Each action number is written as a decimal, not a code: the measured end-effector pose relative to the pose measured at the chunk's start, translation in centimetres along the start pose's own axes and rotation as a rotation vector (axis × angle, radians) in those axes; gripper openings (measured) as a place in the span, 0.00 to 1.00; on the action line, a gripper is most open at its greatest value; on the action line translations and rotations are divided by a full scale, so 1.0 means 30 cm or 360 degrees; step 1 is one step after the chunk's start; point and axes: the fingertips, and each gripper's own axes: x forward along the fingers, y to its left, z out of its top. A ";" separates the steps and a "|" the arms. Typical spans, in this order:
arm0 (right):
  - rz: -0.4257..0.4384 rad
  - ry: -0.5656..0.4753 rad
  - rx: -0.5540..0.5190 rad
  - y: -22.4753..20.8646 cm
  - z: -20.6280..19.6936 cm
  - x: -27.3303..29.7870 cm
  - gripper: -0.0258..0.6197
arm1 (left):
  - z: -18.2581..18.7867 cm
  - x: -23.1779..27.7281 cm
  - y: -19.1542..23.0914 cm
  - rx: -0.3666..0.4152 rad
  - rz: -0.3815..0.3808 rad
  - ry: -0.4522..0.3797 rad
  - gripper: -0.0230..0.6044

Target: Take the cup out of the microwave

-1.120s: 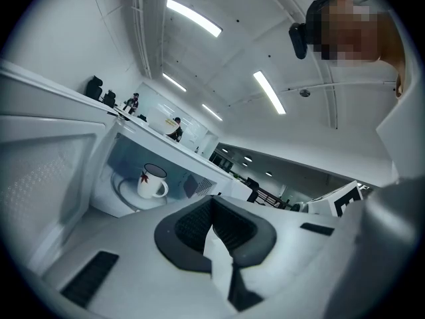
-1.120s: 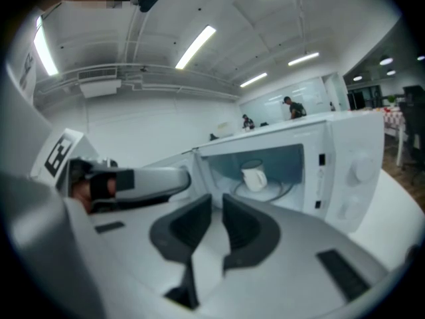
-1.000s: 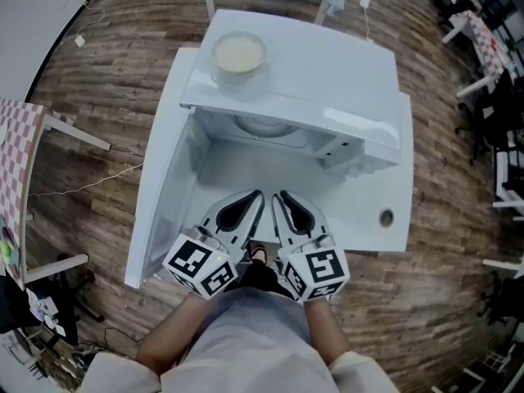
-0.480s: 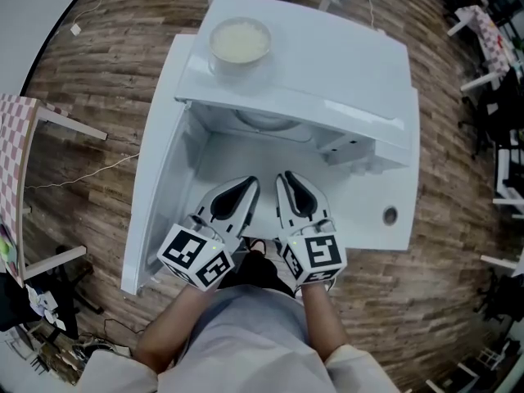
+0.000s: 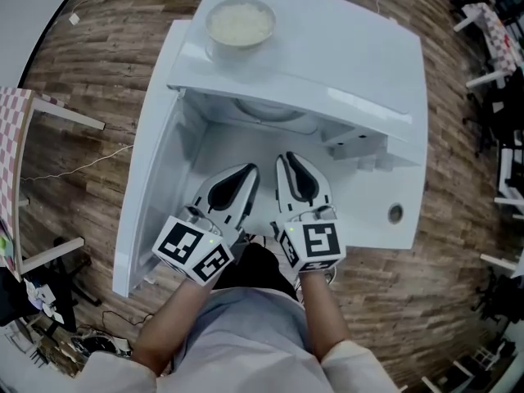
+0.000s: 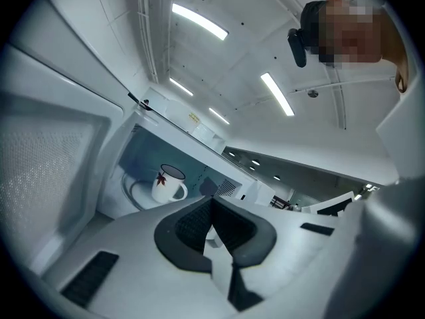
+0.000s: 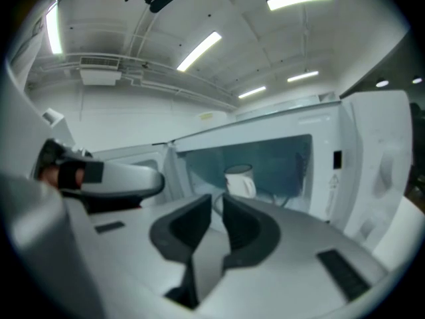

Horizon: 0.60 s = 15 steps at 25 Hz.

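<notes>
A white cup (image 6: pixel 168 183) with a red leaf print stands upright on the glass turntable inside the open white microwave (image 5: pixel 327 64). The right gripper view also shows the cup (image 7: pixel 240 179), straight ahead past the jaws. From the head view the cup is hidden under the microwave's top. Both grippers hover side by side in front of the opening, outside the cavity. My left gripper (image 5: pixel 252 170) (image 6: pixel 212 203) has its jaws together and empty. My right gripper (image 5: pixel 283 159) (image 7: pixel 218 201) shows a narrow gap between its jaws, with nothing in it.
The microwave door (image 5: pixel 151 178) is swung wide open at the left. A pale bowl (image 5: pixel 240 23) sits on top of the microwave. The control panel (image 7: pixel 372 171) is right of the cavity. Wood floor, tables and chairs surround the stand.
Both grippers have moved a little forward toward the microwave opening and slightly lower. Their jaws look the same as before.
</notes>
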 end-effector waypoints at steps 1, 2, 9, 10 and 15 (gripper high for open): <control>-0.0011 -0.0005 -0.0009 -0.008 0.001 0.012 0.12 | 0.000 0.002 0.002 -0.0002 0.0000 -0.0003 0.05; -0.0023 -0.0008 -0.0020 -0.017 0.001 0.024 0.13 | 0.001 0.003 0.003 -0.0003 0.0000 -0.0005 0.05; -0.0068 -0.0036 -0.0017 -0.085 -0.011 0.114 0.21 | 0.010 0.008 0.016 -0.0008 0.0007 -0.0008 0.05; -0.0074 -0.0034 -0.0018 -0.093 -0.013 0.128 0.21 | 0.013 0.010 0.021 -0.0009 0.0008 -0.0010 0.05; -0.0100 -0.0012 -0.0040 -0.123 -0.030 0.187 0.23 | 0.017 0.016 0.043 -0.0022 0.0010 -0.0005 0.05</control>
